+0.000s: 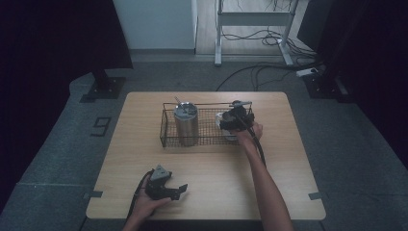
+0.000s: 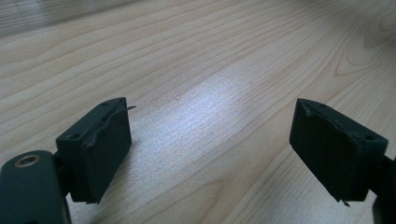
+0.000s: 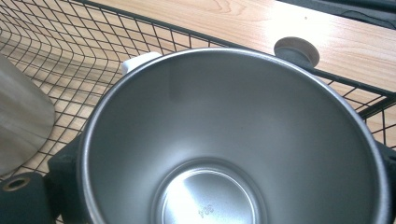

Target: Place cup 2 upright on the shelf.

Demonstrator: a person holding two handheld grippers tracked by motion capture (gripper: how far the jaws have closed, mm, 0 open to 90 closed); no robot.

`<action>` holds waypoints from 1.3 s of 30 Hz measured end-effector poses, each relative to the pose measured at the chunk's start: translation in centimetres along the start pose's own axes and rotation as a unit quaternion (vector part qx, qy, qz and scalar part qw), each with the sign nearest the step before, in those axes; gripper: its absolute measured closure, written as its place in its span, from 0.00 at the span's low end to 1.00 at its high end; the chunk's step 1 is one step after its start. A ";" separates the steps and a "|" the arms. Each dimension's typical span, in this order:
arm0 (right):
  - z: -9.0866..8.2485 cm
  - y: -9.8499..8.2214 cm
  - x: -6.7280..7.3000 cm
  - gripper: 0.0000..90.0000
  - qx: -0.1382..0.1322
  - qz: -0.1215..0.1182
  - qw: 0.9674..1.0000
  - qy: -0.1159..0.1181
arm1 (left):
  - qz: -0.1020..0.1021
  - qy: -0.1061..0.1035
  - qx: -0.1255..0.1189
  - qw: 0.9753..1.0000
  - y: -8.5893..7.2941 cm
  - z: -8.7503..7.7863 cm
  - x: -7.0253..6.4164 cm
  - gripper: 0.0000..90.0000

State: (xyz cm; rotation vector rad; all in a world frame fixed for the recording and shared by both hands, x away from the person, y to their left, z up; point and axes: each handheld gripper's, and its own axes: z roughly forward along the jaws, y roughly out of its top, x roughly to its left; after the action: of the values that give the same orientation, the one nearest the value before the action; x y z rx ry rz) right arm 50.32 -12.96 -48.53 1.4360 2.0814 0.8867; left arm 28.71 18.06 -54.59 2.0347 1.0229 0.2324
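While my right gripper point(image 1: 234, 120) pinches the steel cup point(image 3: 233, 140) by its sides at the right end of the wire basket point(image 1: 166, 126), mid-frame in the high view, I'd say I'm abt halfway: the lidded tumbler point(image 1: 185, 123) already stands in the basket's left part, cup not yet let go. Cup's smooth brushed metal, round, tapering w/ a flat bottom; basket's thin black mesh. Left gripper point(image 1: 169, 191) rests spread, empty, lower left on pale wood-grain table point(image 2: 196, 70).
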 end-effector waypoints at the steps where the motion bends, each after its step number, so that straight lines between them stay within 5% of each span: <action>1: 0.0 0.0 0.0 0.07 0.001 0.000 1.000 0.000 | 0.000 0.000 0.000 1.000 0.0 0.0 0.0 0.15; 28: -0.8 -0.3 -0.2 0.06 0.059 -0.017 0.998 -0.001 | 0.001 -0.003 0.000 1.000 0.0 0.0 -0.2 0.14; 39: -1.6 -0.2 0.0 0.00 0.026 -0.014 1.000 -0.003 | 0.001 -0.003 0.001 1.000 0.0 0.0 -0.1 0.14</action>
State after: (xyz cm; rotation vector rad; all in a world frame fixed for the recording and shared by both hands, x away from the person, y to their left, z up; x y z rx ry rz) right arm 49.12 -13.41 -47.63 1.4295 2.1309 0.8219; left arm 28.63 17.94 -54.59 2.0370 1.0183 0.2272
